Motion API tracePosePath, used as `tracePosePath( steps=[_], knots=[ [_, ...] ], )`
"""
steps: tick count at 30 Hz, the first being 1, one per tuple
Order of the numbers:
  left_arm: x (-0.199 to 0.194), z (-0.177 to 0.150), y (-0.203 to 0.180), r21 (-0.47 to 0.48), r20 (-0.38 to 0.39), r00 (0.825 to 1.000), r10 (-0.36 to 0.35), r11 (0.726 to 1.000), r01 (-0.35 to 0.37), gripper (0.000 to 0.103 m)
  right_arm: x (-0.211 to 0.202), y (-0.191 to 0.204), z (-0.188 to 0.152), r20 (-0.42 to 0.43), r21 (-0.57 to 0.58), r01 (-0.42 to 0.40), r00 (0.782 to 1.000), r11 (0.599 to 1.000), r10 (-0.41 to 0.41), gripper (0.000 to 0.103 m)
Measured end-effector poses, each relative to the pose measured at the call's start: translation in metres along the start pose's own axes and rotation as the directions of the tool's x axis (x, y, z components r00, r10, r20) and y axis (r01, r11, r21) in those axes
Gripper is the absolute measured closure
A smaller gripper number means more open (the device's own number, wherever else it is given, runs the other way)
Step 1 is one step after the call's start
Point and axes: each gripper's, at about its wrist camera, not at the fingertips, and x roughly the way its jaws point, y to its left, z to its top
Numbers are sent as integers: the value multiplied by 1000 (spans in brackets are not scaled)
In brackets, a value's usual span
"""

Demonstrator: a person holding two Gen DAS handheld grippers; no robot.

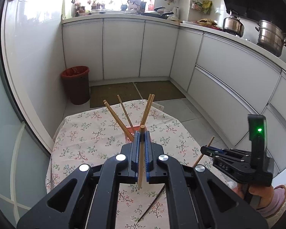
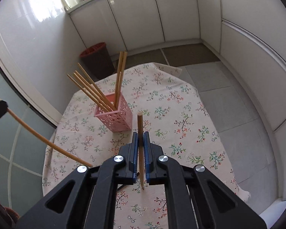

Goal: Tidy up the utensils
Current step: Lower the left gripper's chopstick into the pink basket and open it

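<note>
A pink perforated holder (image 2: 115, 117) stands on the floral table and holds several wooden chopsticks (image 2: 91, 89). In the left wrist view the holder (image 1: 131, 128) sits just beyond my left gripper (image 1: 142, 133), which is shut on one wooden chopstick (image 1: 141, 162). My right gripper (image 2: 141, 135) is shut on another wooden chopstick (image 2: 140, 148), held near upright to the right of the holder. The right gripper (image 1: 205, 148) also shows at the right of the left wrist view. The left gripper's chopstick (image 2: 43, 139) shows at the left of the right wrist view.
The round table has a floral cloth (image 2: 181, 114). A dark chopstick (image 1: 152, 204) lies on it under my left gripper. A red-lined bin (image 1: 76, 84) stands on the floor beyond the table. White cabinets (image 1: 124, 47) line the walls.
</note>
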Motion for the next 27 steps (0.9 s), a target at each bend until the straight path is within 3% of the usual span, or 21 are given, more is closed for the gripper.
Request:
tracePosePath(
  steps=[6,19,23,27],
  knots=[
    [-2,19,-1,-20,10,1000,1,1000,-1,99,-37,4,30,69,12,-68,995,998,67,97],
    [26,104,-5,-50,108,993,44,998,-39,99,-71,-5,98,174,35,-124,978,992,116,97],
    [65,107,5,-85,59,996,62,995,-57,98,-66,-6,106,183,38,-124,976,992,115,97],
    [112,85,17,-109,-65,995,72,991,-78,94,-51,-5,110,174,55,-143,976,988,132,97]
  ],
)
